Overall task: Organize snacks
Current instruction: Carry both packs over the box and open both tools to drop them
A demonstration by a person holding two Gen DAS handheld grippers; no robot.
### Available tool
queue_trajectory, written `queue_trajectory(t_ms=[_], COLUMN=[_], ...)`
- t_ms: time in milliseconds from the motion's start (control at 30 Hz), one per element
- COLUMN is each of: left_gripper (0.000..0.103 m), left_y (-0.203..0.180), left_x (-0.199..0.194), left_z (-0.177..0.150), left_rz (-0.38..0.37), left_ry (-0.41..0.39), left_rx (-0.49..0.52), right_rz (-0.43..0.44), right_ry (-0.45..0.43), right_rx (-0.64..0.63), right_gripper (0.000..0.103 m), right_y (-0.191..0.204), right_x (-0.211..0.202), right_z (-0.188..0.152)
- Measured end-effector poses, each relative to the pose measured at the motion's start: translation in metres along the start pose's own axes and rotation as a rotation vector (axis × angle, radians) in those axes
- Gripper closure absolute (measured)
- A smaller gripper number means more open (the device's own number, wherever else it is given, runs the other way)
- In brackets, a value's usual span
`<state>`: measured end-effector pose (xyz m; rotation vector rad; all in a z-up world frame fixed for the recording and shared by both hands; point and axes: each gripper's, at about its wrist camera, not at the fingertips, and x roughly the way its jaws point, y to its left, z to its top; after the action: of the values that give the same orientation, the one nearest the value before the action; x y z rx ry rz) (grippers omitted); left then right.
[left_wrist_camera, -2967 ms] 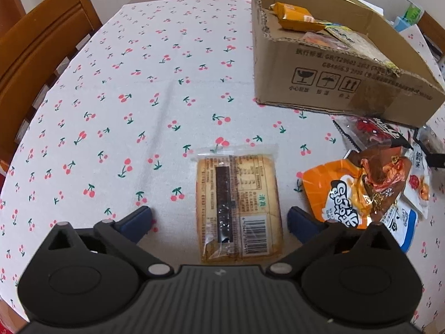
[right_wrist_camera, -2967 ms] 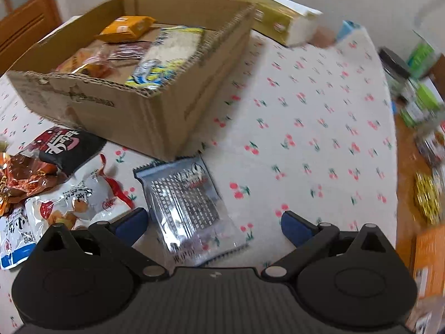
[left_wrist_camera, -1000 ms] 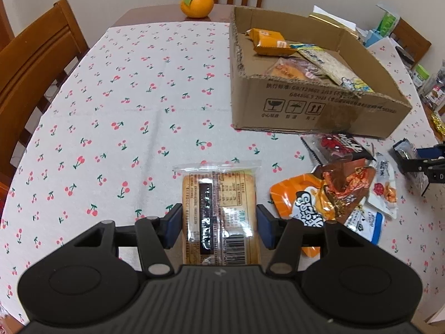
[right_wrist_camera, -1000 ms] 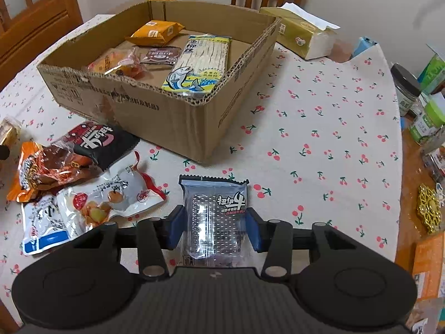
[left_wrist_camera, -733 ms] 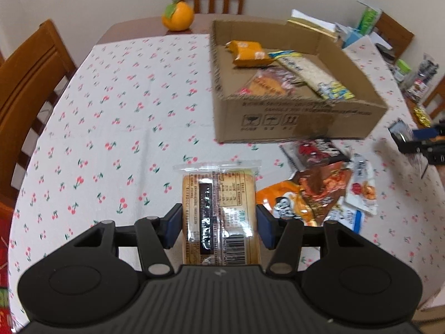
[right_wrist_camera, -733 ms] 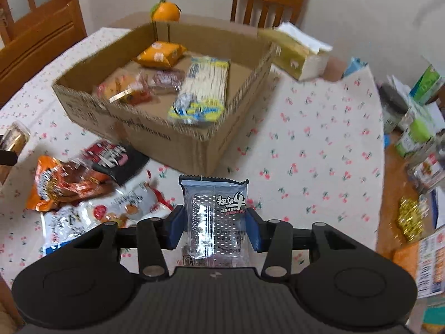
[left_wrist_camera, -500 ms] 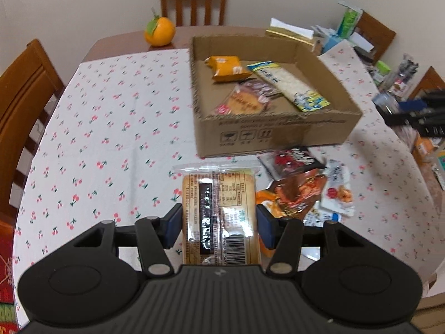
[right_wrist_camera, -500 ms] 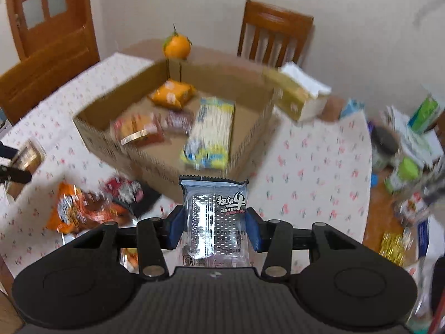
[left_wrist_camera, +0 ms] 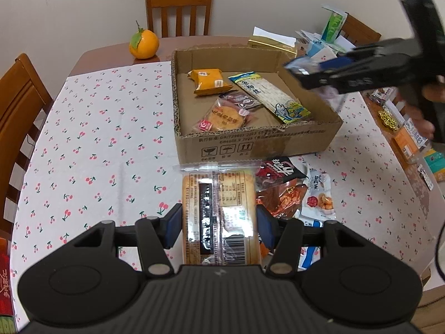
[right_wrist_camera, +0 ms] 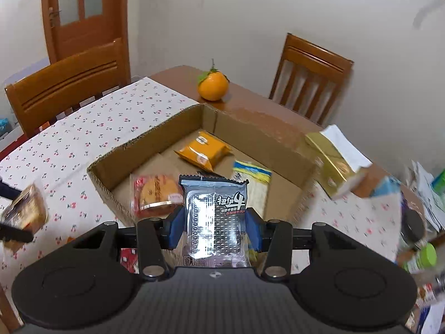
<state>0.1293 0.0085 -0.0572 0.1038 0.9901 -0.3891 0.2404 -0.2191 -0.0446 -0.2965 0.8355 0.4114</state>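
Observation:
My left gripper [left_wrist_camera: 218,224] is shut on a clear-wrapped biscuit pack [left_wrist_camera: 218,211], held above the cherry-print tablecloth [left_wrist_camera: 97,144] just in front of the cardboard box [left_wrist_camera: 258,142]. My right gripper [right_wrist_camera: 214,226] is shut on a silver-grey snack packet [right_wrist_camera: 214,217], raised over the box's near wall [right_wrist_camera: 111,194]. In the left wrist view the right gripper [left_wrist_camera: 311,75] hangs over the box's right corner. Inside the box lie an orange packet [left_wrist_camera: 210,80], a round cake pack [left_wrist_camera: 224,115] and a long fish-print pack [left_wrist_camera: 268,93].
Loose snack bags [left_wrist_camera: 294,189] lie on the cloth right of the biscuit pack. An orange [left_wrist_camera: 143,44] sits on the bare wood at the table's far end. Wooden chairs [left_wrist_camera: 179,8] ring the table. Boxes, jars and papers [left_wrist_camera: 406,136] crowd the right edge.
Both grippers have risen with their packs, lifted off the table. The right one swung up and over toward the box; the view of the box interior opened up.

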Motion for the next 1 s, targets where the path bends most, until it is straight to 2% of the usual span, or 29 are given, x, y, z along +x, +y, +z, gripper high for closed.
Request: queue_trajectory(t_ms=[133,200,367,700,1000], left_gripper=[0.049,0.049,0.049,0.049,0.049], left_y=[0.001,0.002,0.002,-0.006,-0.030], left_x=[0.000,0.001,0.002,0.007,0.025], left_z=[0.003,0.006,0.013,0.047,0.107], left_rz=[-0.002,-0.001,0.001,-0.023,-0.036], left_ry=[-0.006,-0.009,-0.016,-0.032,-0.065], left_rx=[-0.002,-0.004,0.008,0.067,0.190], right_rz=[0.024,0.027,0.029,-0.014,-0.072], right_ry=[0.006,0.005,-0.025,-0.009,0.018], right_rx=[-0.006,-0.002,0.033,0.145,0.266], right_gripper=[0.051,0.047,0.001,0.000,0.000], right_y=[0.007,0.010,0.014,0.020,0.025], right_x=[0.022,0.030,0.027,-0.008,-0.030], right_z=[0.011,0.012,0.005,-0.022,-0.061])
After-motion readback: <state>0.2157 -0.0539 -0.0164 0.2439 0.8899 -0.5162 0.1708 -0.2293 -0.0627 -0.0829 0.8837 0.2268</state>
